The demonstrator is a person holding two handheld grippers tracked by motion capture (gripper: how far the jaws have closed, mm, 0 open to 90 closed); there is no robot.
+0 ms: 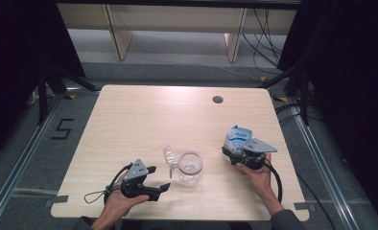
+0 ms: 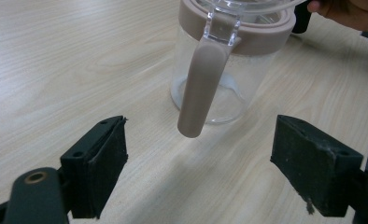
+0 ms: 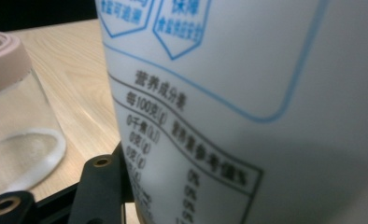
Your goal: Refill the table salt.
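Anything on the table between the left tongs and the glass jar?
No: in the high view, bare wood separates the left tongs from the glass jar; its handle faces them.

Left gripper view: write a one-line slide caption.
Open hand-held gripper faces the handle of a clear jar on a wooden table.

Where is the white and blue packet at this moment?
In the high view the packet is at the table's right side, held in the right gripper, right of the glass jar.
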